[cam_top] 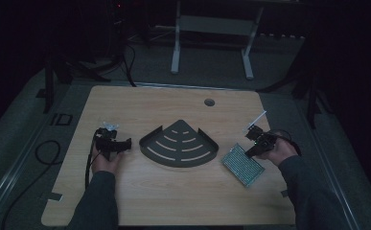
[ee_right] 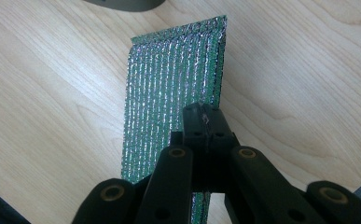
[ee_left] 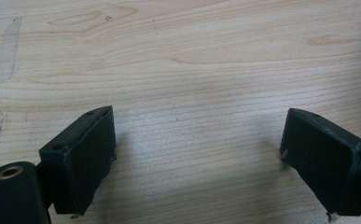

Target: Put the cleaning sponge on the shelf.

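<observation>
One shiny green-and-silver sponge (ee_right: 173,79) sits clamped between the closed jaws of our right gripper (ee_right: 205,119), stretching away from the tips over the wooden table (ee_right: 299,70). Our left gripper (ee_left: 197,158) hangs open above bare wood, well apart from it.

Your high view looks forward and down from above your side of the pale wooden table (cam_top: 173,196), far off. Your left gripper view faces bare tabletop closely. Your right gripper view sits close over the shiny green-silver ridged sheet (ee_right: 173,79), which the high view shares (cam_top: 243,163).
</observation>
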`<act>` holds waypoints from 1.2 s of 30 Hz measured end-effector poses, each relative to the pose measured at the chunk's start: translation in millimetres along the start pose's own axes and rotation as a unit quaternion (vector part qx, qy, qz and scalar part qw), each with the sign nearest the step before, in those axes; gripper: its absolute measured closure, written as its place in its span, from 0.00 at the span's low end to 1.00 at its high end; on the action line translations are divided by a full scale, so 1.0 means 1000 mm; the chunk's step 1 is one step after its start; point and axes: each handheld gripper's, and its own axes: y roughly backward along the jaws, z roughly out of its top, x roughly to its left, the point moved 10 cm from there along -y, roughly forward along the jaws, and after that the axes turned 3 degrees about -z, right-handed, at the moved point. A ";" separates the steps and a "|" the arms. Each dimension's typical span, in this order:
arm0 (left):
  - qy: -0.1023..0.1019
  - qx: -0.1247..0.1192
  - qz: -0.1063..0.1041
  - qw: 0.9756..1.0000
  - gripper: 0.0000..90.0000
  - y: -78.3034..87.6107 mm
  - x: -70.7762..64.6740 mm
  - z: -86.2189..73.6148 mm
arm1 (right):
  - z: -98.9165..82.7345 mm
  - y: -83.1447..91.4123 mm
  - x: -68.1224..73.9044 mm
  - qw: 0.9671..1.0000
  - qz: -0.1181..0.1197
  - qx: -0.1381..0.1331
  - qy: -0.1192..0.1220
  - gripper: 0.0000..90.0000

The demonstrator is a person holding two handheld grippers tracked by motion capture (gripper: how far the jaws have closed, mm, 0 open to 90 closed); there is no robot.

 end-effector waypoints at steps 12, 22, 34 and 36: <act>0.000 0.000 0.000 1.000 0.12 0.000 0.000 0.000 | 0.008 0.006 -0.004 1.000 0.003 0.003 -0.003 1.00; 0.000 -0.001 0.000 1.000 0.12 0.000 0.000 0.000 | 0.021 0.018 -0.008 1.000 -0.006 -0.004 -0.001 1.00; 0.000 -0.001 0.000 1.000 0.12 0.000 0.000 0.000 | 0.038 0.031 -0.012 1.000 -0.015 -0.010 0.002 1.00; 0.000 -0.001 0.000 1.000 0.12 0.000 0.000 0.000 | 0.041 0.035 -0.012 1.000 -0.017 -0.011 0.002 1.00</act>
